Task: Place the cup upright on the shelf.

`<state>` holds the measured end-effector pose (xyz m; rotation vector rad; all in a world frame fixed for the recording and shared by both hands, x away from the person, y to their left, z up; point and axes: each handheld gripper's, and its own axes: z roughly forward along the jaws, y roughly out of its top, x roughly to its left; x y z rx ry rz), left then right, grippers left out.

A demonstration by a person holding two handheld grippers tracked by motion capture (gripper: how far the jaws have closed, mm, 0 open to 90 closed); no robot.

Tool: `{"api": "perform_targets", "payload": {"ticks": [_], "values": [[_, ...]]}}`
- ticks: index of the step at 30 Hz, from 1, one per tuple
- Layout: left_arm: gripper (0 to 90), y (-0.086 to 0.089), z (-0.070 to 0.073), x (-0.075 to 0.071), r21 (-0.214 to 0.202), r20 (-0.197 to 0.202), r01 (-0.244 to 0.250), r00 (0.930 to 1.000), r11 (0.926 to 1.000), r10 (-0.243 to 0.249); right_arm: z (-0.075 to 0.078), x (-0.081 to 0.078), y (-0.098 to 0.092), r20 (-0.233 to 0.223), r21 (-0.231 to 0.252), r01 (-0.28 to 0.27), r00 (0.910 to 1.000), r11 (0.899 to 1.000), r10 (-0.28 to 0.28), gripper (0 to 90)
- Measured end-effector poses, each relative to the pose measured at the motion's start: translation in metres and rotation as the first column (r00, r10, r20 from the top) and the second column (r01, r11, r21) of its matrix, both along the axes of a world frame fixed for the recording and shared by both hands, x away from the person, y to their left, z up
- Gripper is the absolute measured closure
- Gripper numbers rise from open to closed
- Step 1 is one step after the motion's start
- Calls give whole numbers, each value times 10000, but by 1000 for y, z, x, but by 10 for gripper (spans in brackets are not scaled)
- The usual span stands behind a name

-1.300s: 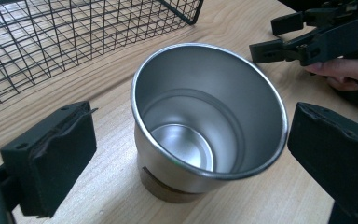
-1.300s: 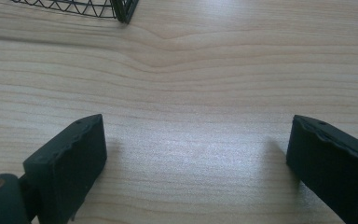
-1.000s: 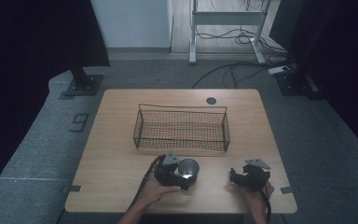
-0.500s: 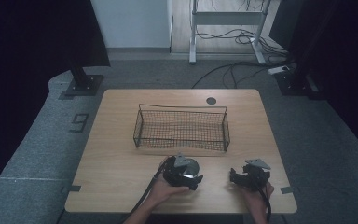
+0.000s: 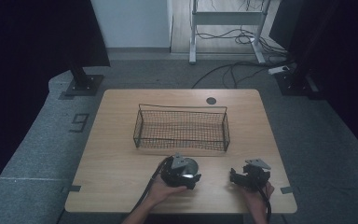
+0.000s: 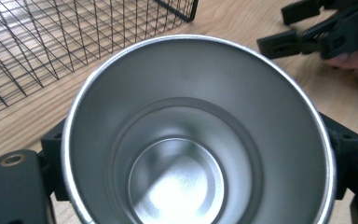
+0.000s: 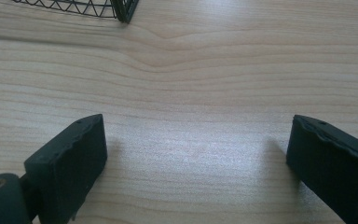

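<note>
Wooden table (image 5: pixel 121 140) on grey carpet (image 5: pixel 42 140), dark curtains (image 5: pixel 32 32) behind.

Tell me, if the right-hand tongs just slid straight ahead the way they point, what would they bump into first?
Probably nothing soon. The right tongs stand open over bare table. The wire basket has only its corner showing at the far upper left, seemingly off that line, though depth is hard to judge.

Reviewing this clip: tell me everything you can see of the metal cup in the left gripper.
The metal cup is round, with a brushed silvery inside, a thin bright rim and a stepped ring partway down to a flat bottom. It is empty. The left gripper is shut on it, its black jaws against the outer wall on both sides. In the high view the cup sits near the table's front edge, just in front of the wire basket and apart from it.
</note>
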<state>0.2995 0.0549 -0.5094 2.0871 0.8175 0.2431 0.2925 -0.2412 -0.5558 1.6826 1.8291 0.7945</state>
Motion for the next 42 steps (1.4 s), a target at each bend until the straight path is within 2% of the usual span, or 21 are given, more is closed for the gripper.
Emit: {"api": "perform_targets", "payload": {"ticks": [7, 19, 29, 42], "values": [[142, 14, 13, 0, -412, 20, -6, 10000, 9991, 7, 0, 0, 0, 1, 0, 0, 10000, 10000, 0, 48], [143, 35, 30, 3, -694, 219, -69, 9997, 9976, 85, 0, 0, 0, 0, 1, 0, 10000, 10000, 0, 48], [144, 38, 35, 4, -847, 324, 39, 9995, 9964, -11, 0, 0, 0, 0, 3, 1, 10000, 10000, -1, 48], [145, 45, 51, 7, -1087, 404, 27, 9992, 9941, 17, 0, 0, 0, 0, 4, 1, 10000, 10000, -1, 48]]}}
